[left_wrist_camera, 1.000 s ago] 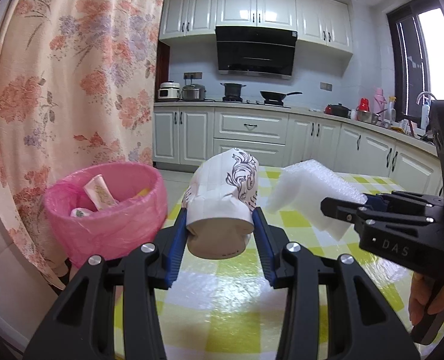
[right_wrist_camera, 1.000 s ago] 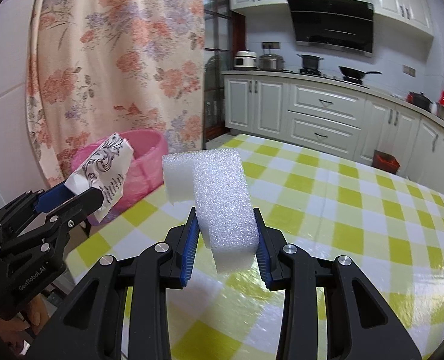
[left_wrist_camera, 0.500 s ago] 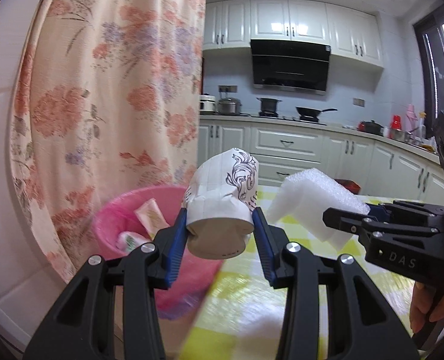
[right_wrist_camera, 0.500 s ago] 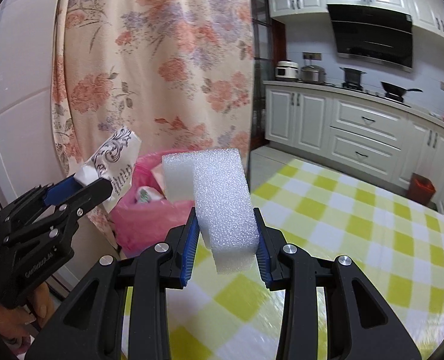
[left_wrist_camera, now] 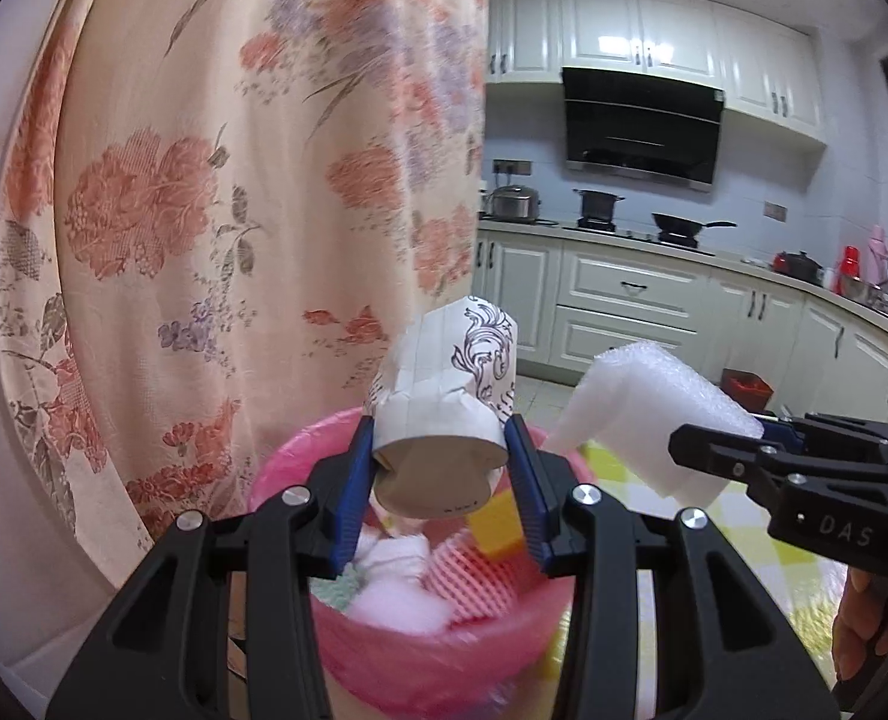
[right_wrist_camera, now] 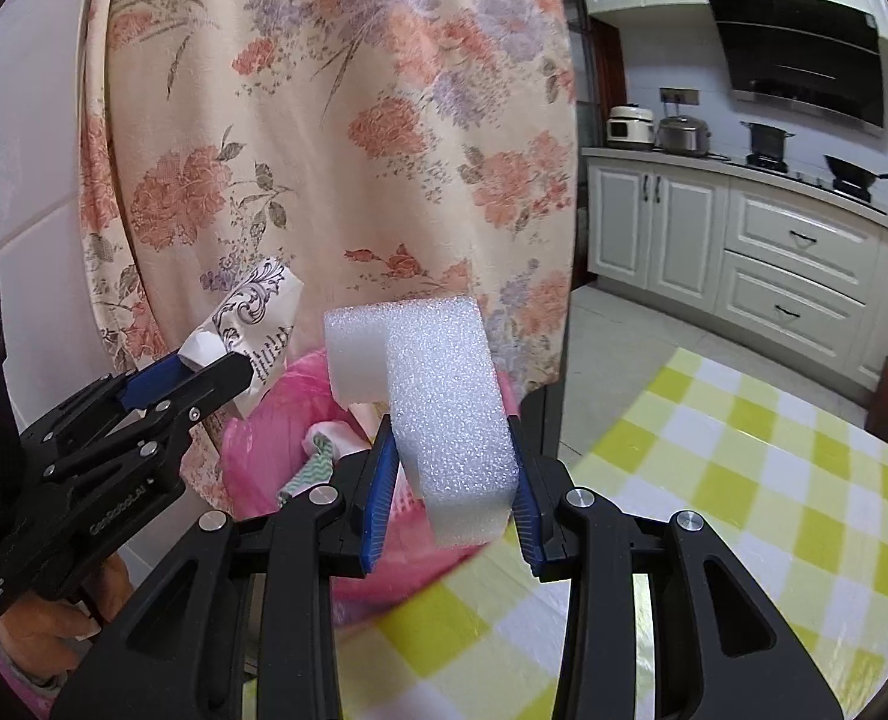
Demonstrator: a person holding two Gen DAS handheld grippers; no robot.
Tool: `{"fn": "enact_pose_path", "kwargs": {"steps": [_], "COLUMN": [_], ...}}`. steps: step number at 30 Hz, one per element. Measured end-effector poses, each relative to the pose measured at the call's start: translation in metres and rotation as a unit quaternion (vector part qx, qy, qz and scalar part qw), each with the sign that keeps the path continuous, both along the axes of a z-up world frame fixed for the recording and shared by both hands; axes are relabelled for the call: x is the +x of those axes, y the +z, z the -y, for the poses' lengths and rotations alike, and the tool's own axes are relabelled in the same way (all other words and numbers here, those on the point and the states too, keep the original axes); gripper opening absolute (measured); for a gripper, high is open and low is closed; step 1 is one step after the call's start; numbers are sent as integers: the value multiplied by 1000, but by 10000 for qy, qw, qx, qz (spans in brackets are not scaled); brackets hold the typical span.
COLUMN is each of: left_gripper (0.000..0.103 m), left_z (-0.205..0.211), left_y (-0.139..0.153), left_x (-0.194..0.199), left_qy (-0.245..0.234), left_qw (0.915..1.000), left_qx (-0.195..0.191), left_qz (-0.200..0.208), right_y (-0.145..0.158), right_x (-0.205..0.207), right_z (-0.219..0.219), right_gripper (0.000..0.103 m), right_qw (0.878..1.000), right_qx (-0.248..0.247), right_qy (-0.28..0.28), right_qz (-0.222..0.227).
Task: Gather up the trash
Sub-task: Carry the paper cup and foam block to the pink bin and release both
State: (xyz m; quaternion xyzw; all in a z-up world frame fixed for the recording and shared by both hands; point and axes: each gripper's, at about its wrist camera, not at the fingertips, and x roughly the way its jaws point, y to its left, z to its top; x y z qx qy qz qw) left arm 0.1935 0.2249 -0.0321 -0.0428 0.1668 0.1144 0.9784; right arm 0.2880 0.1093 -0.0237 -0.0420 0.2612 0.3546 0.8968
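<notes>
My left gripper [left_wrist_camera: 441, 468] is shut on a white paper cup [left_wrist_camera: 444, 396] with a black scroll pattern, held right above the pink-lined trash bin [left_wrist_camera: 444, 660]. The bin holds several pieces of trash. My right gripper [right_wrist_camera: 453, 480] is shut on a white foam block [right_wrist_camera: 444, 408], held over the bin's near rim [right_wrist_camera: 252, 450]. The left gripper and cup [right_wrist_camera: 258, 312] show at the left of the right wrist view; the right gripper and foam [left_wrist_camera: 642, 414] show at the right of the left wrist view.
A floral curtain [left_wrist_camera: 234, 180] hangs close behind the bin. The table with a yellow-checked cloth [right_wrist_camera: 744, 510] lies to the right. Kitchen cabinets [left_wrist_camera: 624, 300] and a small red bin [left_wrist_camera: 744, 387] stand farther back.
Both grippers have moved left from over the table to over the pink bin, still holding the cup and the foam. The bin now sits directly below the left gripper.
</notes>
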Motion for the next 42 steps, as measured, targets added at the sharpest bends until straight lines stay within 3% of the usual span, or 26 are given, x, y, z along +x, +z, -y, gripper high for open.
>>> {"fn": "enact_pose_path", "kwargs": {"steps": [8, 15, 16, 18, 19, 25, 29, 35, 42], "left_gripper": [42, 42, 44, 62, 65, 80, 98, 98, 98], "left_z": [-35, -51, -52, -53, -54, -59, -54, -35, -10], "left_y": [-16, -31, -33, -36, -36, -37, -31, -14, 4], "left_x": [22, 37, 39, 39, 38, 27, 13, -10, -44], "left_qy": [249, 165, 145, 222, 253, 524, 655, 680, 775], "left_qw": [9995, 9989, 9988, 9987, 9987, 9977, 9975, 9976, 9969], "left_qx": [-136, -276, -282, -256, -269, -253, -150, 22, 142], "left_qz": [-161, -344, -381, -376, -348, -344, -218, -103, -57], "right_y": [-13, -28, -30, -34, -35, -39, -34, -18, -5], "right_x": [29, 49, 50, 51, 51, 50, 40, 9, -27], "right_z": [-36, -50, -51, -52, -50, -33, -22, -1, 42], "right_gripper": [36, 36, 37, 56, 66, 66, 66, 78, 86], "right_qw": [9996, 9987, 9983, 9982, 9984, 9989, 9994, 9996, 9992], "right_qx": [-37, -35, -21, -91, -88, -3, -25, -154, 41], "right_qy": [266, 401, 478, 522, 506, 357, 297, 83, -255], "right_qz": [-129, -297, -321, -285, -253, -302, -187, 205, 291]}}
